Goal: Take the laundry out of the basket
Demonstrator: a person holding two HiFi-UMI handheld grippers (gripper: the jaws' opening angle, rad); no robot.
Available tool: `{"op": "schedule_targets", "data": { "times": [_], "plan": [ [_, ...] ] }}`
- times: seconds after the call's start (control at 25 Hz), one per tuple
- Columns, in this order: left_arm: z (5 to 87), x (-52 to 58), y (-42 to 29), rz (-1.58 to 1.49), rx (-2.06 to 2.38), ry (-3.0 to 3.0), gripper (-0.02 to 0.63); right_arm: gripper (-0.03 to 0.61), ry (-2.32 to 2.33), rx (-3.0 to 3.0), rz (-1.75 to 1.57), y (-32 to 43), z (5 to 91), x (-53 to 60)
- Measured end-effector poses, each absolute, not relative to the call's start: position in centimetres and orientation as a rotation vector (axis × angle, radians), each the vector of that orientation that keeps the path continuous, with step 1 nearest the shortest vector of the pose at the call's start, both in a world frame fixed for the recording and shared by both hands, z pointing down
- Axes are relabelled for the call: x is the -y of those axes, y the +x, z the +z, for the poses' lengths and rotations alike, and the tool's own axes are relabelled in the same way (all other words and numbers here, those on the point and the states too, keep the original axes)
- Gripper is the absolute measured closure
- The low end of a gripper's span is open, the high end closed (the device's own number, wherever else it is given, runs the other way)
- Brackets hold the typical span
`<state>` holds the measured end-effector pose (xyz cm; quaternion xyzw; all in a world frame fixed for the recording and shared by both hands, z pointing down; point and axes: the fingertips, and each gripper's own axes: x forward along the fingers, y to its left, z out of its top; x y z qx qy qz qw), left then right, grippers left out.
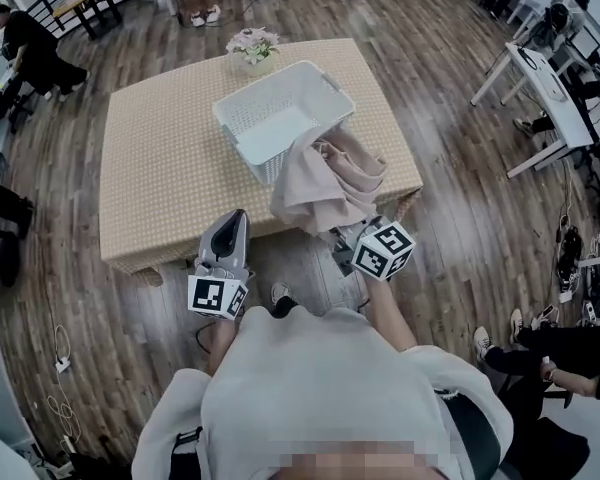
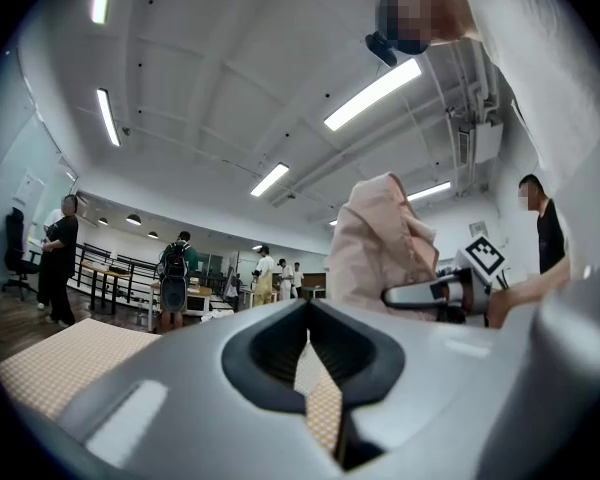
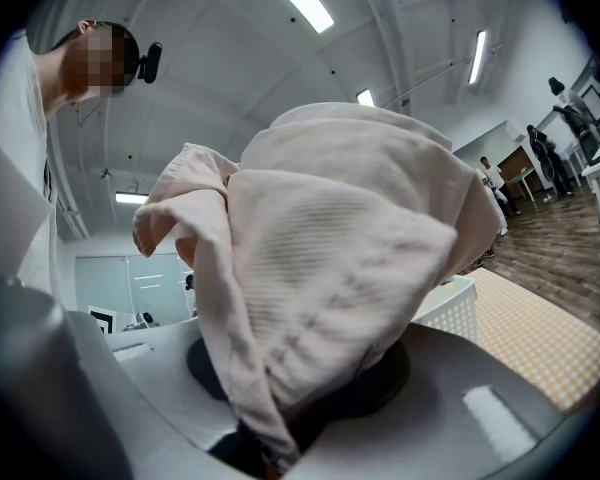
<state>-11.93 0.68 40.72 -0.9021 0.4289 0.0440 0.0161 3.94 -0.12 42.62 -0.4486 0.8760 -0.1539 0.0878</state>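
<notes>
Basket (image 1: 248,151) on table (image 1: 160,178), flowers (image 1: 253,48) behind it, cloth (image 1: 325,183) at its near right corner

Cool, even light comes from ceiling strip lamps (image 2: 375,93), which glare white in both gripper views. All views bulge fisheye-wise, with dark vignetted corners. The lower foregrounds blur, and shadows on the floor (image 1: 480,218) are soft.

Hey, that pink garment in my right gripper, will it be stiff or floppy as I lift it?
Probably floppy: the pink garment folds and droops around the right gripper. Likely light for its size, since one pinch holds the whole bunch up. Its loose end may drag on the white basket rim.
</notes>
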Motion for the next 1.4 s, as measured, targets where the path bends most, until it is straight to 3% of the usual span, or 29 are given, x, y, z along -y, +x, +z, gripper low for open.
{"op": "schedule_targets", "data": {
  "times": [0.52, 1.4],
  "plan": [
    [42.4, -14.0, -4.9, 0.105, -1.390, -2.814, 0.603, 0.453, -1.259, -2.602, -0.582, 9.2, 46.7, -13.5],
    [40.9, -16.7, -3.3, 0.135, -1.369, -2.761, 0.603, 0.453, -1.223, -2.617, -0.505, 10.2, 45.2, -15.6]
  ]
}}
